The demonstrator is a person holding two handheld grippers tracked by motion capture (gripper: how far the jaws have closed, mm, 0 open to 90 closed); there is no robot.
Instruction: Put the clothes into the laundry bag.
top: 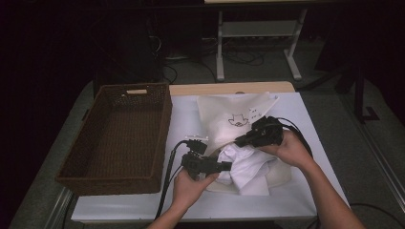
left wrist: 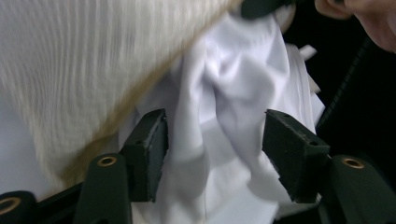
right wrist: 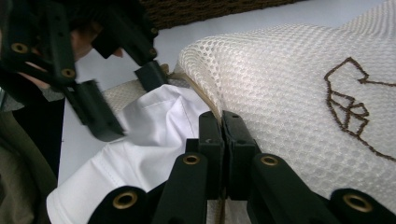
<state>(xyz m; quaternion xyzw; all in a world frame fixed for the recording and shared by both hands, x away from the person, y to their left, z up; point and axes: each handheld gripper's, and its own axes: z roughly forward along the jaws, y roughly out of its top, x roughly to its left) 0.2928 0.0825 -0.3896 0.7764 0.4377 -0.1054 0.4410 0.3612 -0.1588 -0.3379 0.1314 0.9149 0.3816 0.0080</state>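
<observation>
My right gripper (right wrist: 223,140) is clamped tight on the rim of the cream mesh bag (right wrist: 289,88), lifting its mouth. My left gripper (left wrist: 212,154) stands wide apart, jaws straddling the white garment (left wrist: 233,98) without pinching it. The garment lies half inside the bag at the table's (top: 305,195) near middle, right of the wicker basket (top: 119,138).

Each black gripper (right wrist: 222,126) has brass rivets and a trailing black cable.
</observation>
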